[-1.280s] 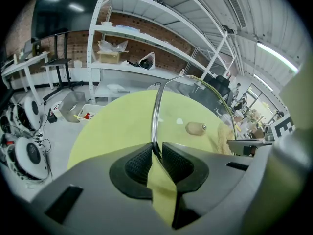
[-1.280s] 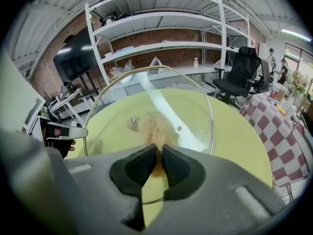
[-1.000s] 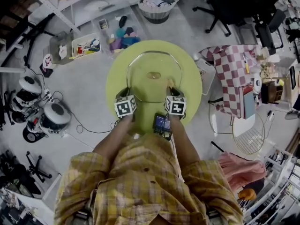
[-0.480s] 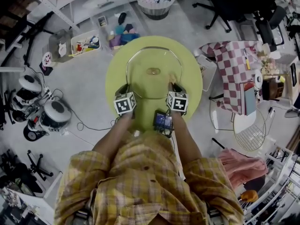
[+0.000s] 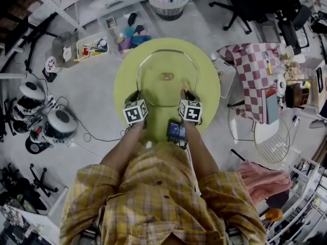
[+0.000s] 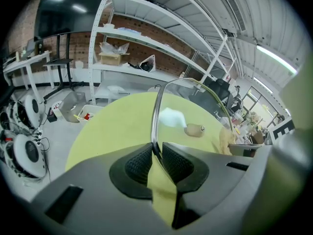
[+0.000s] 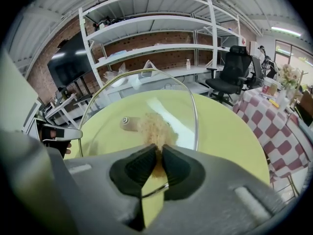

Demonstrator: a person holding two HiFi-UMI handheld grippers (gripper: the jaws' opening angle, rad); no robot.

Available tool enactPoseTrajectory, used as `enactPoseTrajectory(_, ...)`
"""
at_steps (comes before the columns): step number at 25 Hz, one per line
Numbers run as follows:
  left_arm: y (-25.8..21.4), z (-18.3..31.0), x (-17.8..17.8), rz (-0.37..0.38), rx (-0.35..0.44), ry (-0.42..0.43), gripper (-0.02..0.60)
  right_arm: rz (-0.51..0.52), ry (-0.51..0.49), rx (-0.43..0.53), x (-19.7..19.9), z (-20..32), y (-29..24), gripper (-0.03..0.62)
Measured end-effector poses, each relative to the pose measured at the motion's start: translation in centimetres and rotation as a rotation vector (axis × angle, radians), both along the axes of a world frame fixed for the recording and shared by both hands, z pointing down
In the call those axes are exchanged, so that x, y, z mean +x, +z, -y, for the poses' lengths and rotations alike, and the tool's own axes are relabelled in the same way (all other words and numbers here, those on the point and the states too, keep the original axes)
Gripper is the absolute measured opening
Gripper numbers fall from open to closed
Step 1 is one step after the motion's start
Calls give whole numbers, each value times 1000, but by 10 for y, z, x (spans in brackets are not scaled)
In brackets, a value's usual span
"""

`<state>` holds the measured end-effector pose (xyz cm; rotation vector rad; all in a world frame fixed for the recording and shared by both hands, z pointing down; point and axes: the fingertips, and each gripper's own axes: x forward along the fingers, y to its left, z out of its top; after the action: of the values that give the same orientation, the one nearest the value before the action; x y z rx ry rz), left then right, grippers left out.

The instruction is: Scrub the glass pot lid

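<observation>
Pinching the domed glass pot lid's (image 5: 159, 92) thin metal rim, the left gripper (image 6: 155, 155) holds it over the round lime table's (image 5: 126, 78) middle. The right gripper (image 7: 160, 156) squeezes a tan, fibrous scrubber (image 7: 152, 126) against the glass.

Glass lid (image 5: 164, 93) stands over the table (image 5: 124, 83); outer margin free.

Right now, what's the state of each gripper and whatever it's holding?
Left gripper: shut on the lid's rim.
Lid: held by its rim, scrubber against the glass.
Right gripper: shut on the scrubber.
Scrubber: clamped at one end, the rest lying on the lid.
</observation>
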<state>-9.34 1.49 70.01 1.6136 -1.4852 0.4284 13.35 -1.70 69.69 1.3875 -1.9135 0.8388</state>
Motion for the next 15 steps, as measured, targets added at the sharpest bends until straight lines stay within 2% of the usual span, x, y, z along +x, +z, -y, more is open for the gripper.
enactPoseTrajectory(15,3,2,4,-9,-13,-7,58,43,-14,-53,-30,-15,10,38)
